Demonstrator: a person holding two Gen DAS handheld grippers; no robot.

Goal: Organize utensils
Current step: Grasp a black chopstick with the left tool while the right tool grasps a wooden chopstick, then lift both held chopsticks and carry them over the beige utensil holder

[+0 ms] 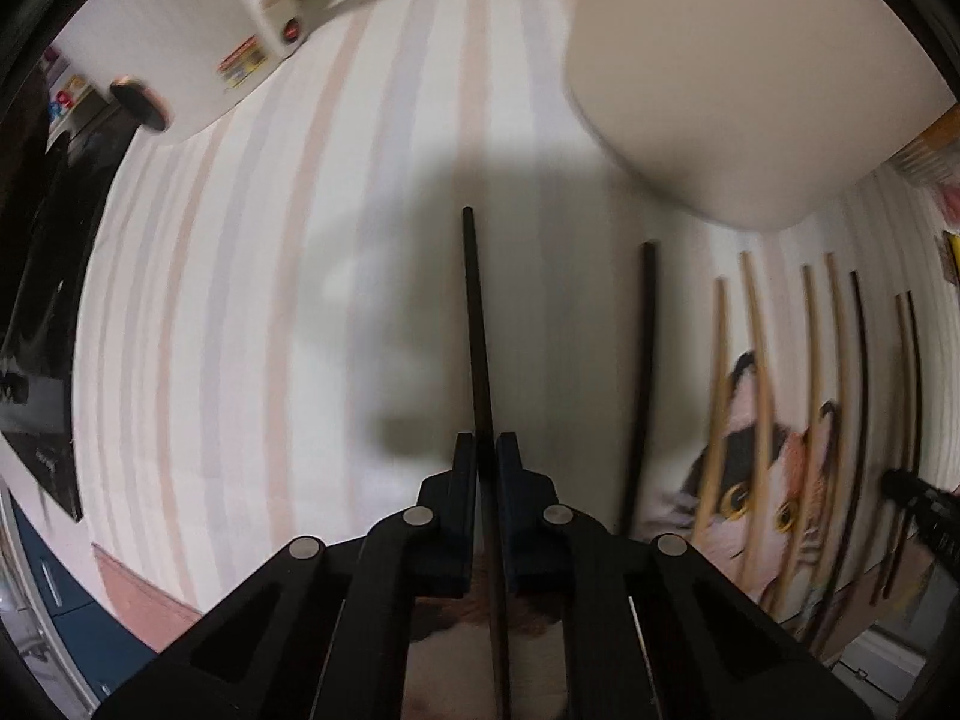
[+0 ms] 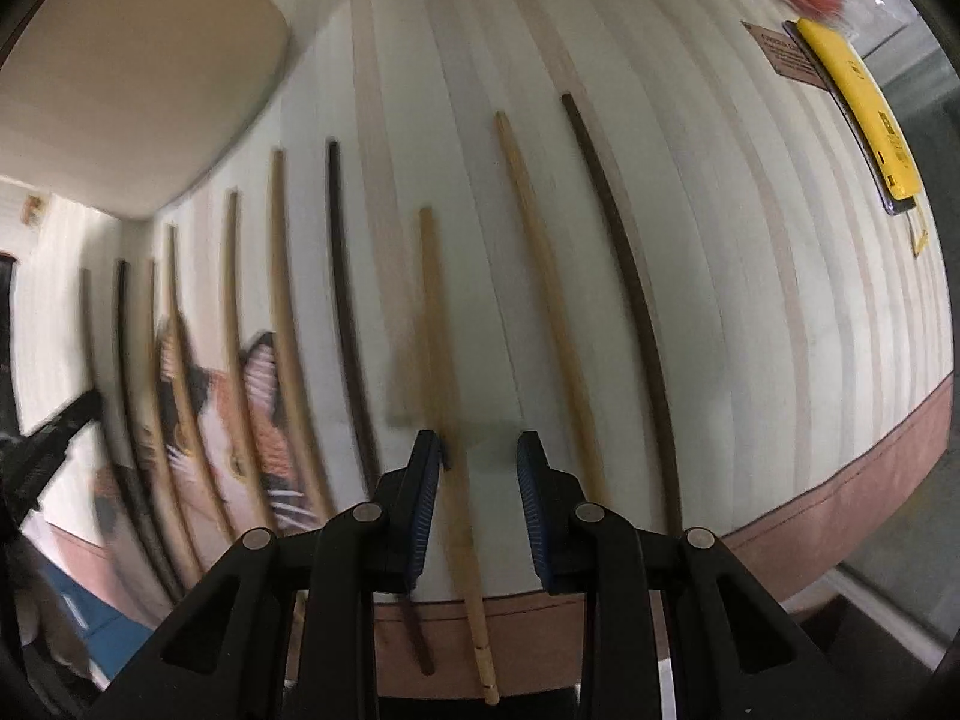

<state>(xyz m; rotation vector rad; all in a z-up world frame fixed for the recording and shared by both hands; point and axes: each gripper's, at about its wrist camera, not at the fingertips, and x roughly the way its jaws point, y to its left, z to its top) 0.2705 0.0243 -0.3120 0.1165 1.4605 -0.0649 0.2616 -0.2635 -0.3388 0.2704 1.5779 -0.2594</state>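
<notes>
My left gripper (image 1: pixel 486 445) points down at a striped mat (image 1: pixel 270 300) and is shut on a black chopstick (image 1: pixel 477 324) that runs straight between its pads. A second black chopstick (image 1: pixel 639 390) lies just to its right. In the right wrist view my right gripper (image 2: pixel 480 447) hangs over a light wooden chopstick (image 2: pixel 437 360) lying between its jaws. The stick sits against the left pad and a clear gap separates it from the right pad. Another wooden chopstick (image 2: pixel 540 300) and a dark one (image 2: pixel 627 300) lie to the right, apart from the gripper.
Several more wooden and dark chopsticks (image 2: pixel 282 312) lie in a row across a cat picture (image 2: pixel 240 420) on the mat. A white container (image 1: pixel 750 72) stands at the far side. A yellow device (image 2: pixel 864 114) lies at the right, and a white appliance (image 1: pixel 240 30) at the far left.
</notes>
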